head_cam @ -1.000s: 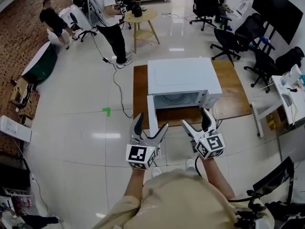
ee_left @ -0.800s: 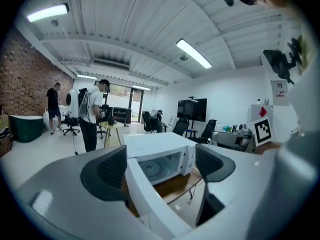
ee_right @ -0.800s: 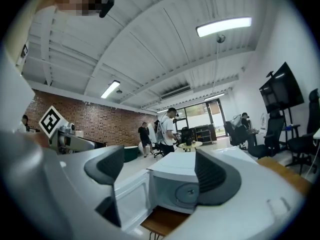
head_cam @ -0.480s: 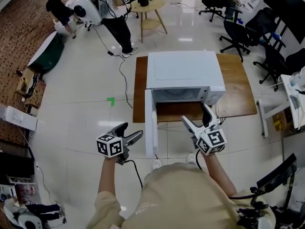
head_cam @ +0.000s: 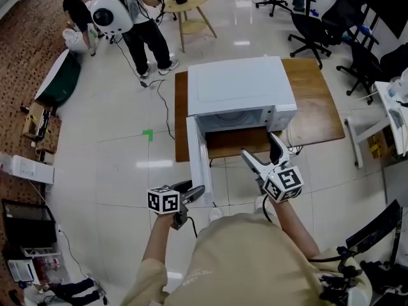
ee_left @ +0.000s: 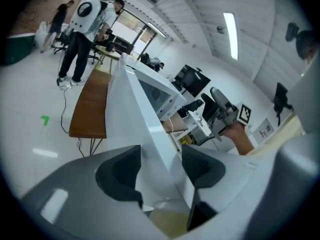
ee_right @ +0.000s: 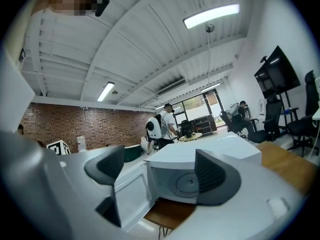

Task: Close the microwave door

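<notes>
Grey ribbed pads of the left gripper [ee_left: 160, 158] were closing on the free edge of the microwave door [head_cam: 196, 152], swung open at the microwave's [head_cam: 239, 85] front left; the right gripper [head_cam: 259, 145] gaped empty before it. Sweeping along the hinge arc, not tugging, seemed wisest: that flat white panel looked glossy, slippery.

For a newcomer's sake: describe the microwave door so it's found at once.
Find the wooden table mid-floor; a white microwave sits on it. Its door is the flat white panel at the front left corner, swung open, alone reaching past the table's edge.
</notes>
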`<state>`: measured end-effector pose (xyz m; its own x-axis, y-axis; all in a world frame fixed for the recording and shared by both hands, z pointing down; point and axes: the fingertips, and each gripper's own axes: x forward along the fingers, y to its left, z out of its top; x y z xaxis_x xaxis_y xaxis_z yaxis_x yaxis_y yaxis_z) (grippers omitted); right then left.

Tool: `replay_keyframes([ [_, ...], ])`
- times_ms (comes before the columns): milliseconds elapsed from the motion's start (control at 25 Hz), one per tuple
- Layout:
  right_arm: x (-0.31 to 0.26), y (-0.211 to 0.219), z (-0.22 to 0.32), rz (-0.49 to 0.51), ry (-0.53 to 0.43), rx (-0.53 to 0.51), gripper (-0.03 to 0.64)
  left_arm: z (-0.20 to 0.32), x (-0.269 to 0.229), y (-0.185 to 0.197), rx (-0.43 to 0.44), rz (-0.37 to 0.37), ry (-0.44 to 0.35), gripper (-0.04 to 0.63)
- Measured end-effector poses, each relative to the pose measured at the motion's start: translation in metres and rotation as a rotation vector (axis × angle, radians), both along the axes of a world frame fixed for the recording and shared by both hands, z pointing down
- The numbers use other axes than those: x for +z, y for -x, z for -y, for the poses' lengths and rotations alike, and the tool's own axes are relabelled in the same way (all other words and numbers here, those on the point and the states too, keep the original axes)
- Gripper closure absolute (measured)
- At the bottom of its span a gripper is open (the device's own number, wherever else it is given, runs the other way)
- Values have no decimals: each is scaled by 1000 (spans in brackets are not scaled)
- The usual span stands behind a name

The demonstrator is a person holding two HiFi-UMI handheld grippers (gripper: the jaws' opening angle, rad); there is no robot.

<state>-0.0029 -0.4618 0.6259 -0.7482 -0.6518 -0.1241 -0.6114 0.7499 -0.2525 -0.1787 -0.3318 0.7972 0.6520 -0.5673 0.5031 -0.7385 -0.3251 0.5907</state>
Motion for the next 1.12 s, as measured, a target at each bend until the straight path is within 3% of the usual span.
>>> replay_keyframes([
  [360, -4, -24, -3, 8, 36, 75, 189, 30, -17, -39, -179, -162, -22, 327],
  [520, -6, -45, -7, 7, 45, 119, 189, 49, -27, -64, -247, -197, -39, 324],
  [1120, -5, -132, -35, -14, 61, 306, 190, 125, -28, -126, -396, -327, 40, 333],
])
